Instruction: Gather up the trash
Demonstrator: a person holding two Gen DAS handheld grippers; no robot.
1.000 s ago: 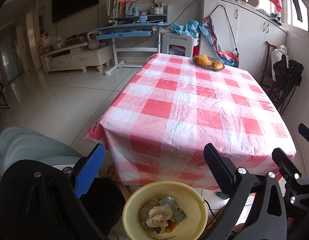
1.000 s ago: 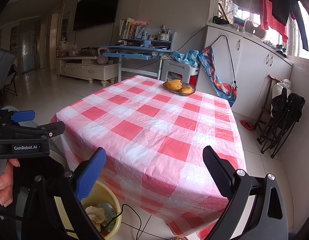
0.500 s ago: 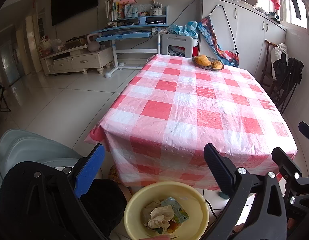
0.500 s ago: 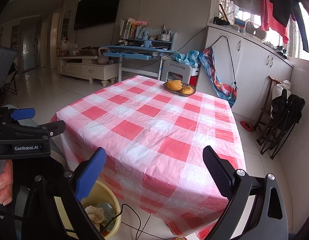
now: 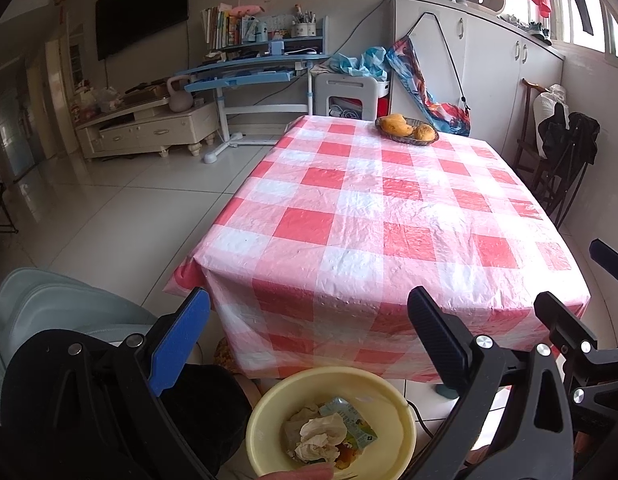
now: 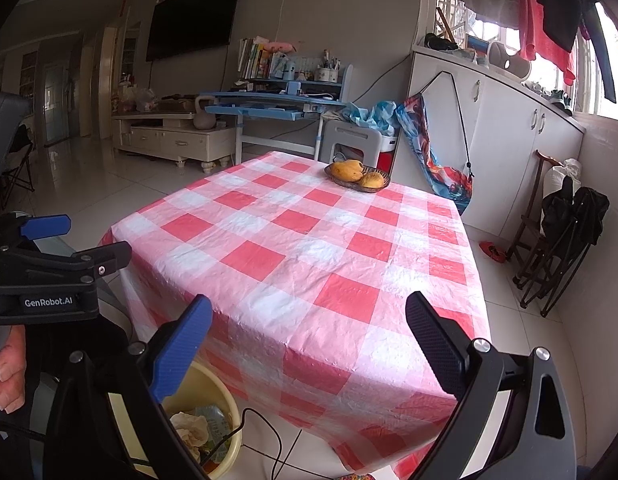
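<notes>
A yellow basin (image 5: 331, 420) stands on the floor below the table's near edge, holding crumpled tissue (image 5: 319, 434) and a printed wrapper (image 5: 355, 424). My left gripper (image 5: 309, 328) hangs open above the basin, nothing between its fingers. In the right wrist view the basin (image 6: 207, 420) shows at the lower left with the same trash. My right gripper (image 6: 309, 332) is open and empty over the table's near corner. The left gripper's body (image 6: 45, 276) appears at the left edge there, with a hand (image 6: 9, 368) on it.
A table with a red-and-white checked cloth (image 5: 389, 216) fills the middle; a basket of mangoes (image 5: 407, 130) sits at its far end. A pale chair (image 5: 49, 312) is at the left, folded chairs (image 5: 561, 168) at the right wall, a cable (image 6: 269, 436) on the floor.
Both grippers have barely shifted. A fingertip now shows at the bottom edge of the left wrist view, by the basin.
</notes>
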